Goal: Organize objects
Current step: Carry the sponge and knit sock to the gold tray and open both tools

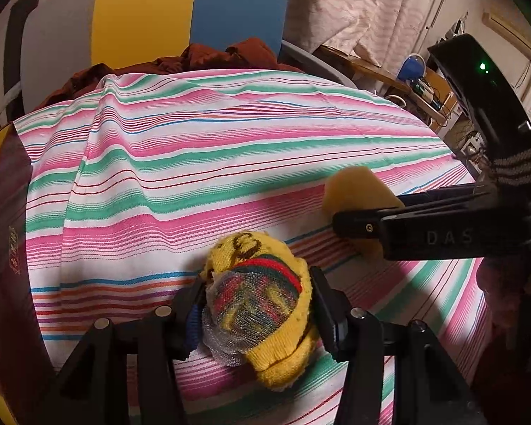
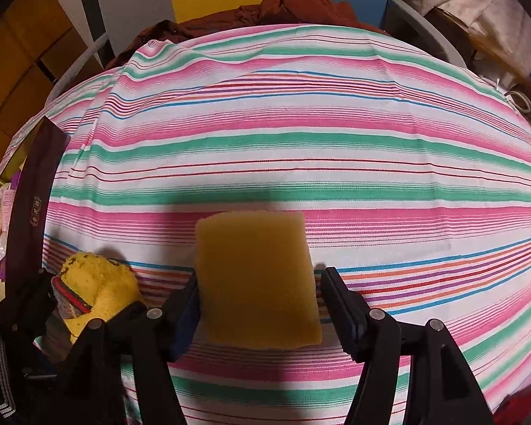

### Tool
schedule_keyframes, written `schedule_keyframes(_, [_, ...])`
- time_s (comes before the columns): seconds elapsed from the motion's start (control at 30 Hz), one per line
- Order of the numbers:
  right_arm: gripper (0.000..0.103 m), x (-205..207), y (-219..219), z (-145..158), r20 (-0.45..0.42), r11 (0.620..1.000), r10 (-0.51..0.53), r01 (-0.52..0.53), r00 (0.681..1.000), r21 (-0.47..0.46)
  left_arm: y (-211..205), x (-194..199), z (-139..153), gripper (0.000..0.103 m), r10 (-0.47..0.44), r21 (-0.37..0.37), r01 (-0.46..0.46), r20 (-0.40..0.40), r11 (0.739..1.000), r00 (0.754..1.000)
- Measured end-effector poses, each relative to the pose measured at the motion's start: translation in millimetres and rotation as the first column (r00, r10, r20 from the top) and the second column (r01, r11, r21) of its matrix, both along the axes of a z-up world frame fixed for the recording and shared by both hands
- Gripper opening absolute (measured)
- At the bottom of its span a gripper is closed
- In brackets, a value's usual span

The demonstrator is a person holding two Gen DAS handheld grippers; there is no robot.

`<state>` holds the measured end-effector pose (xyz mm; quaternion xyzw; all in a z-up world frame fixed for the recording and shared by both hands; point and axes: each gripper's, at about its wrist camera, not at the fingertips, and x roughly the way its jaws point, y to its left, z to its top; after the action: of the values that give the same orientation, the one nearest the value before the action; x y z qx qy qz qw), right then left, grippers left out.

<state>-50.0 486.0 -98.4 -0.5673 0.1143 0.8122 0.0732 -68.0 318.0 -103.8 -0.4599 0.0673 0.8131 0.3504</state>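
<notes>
Sponge [image 2: 256, 278], yellow slab, sits between the right hand-held gripper [image 2: 258, 304] fingers; left pad touches, right pad shows a gap, so grip looks loose or just opening. Left hand-held gripper [image 1: 255, 313] is clamped on a yellow knit sock bundle [image 1: 262, 304] over the striped surface [image 1: 194, 163]. Both are soft, light, compressible; best taken mid-body.

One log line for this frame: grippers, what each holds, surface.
left gripper: shut on yellow knit bundle | right gripper: around yellow sponge, grip unclear | surface: striped cloth | box at left edge
</notes>
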Motion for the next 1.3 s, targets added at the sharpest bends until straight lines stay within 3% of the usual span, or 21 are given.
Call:
schedule_keyframes(0.37, [0.066, -1, 1, 0, -0.001, 1.000, 0.002, -0.002, 1.000, 0.015, -1, 2, 0, 0.053, -0.005, -0.006, 0.005, -0.024, 1.000, 1.000])
schedule_keyframes(0.43, [0.056, -1, -1, 2, -0.014, 1.000, 0.012, -0.012, 1.000, 0.017, 0, 3, 0, 0.053, -0.006, -0.011, 0.006, -0.030, 1.000, 1.000])
schedule_keyframes(0.83, [0.055, -2, -1, 7, -0.043, 1.000, 0.008, -0.007, 0.999, 0.027, 4, 16, 6, 0.049, -0.006, -0.103, -0.004, -0.100, 0.995, 0.995])
schedule_keyframes(1.03, [0.055, 0, -7, 12, -0.077, 0.999, 0.031, -0.028, 0.997, 0.029, -5, 23, 20, 0.048, 0.007, -0.112, -0.022, -0.127, 0.994, 0.992])
schedule_keyframes(1.3, [0.055, 2, -19, 18, -0.116, 0.995, 0.086, -0.079, 0.990, 0.060, -25, 33, 53, 0.048, 0.033, -0.068, -0.046, -0.190, 0.997, 0.981])
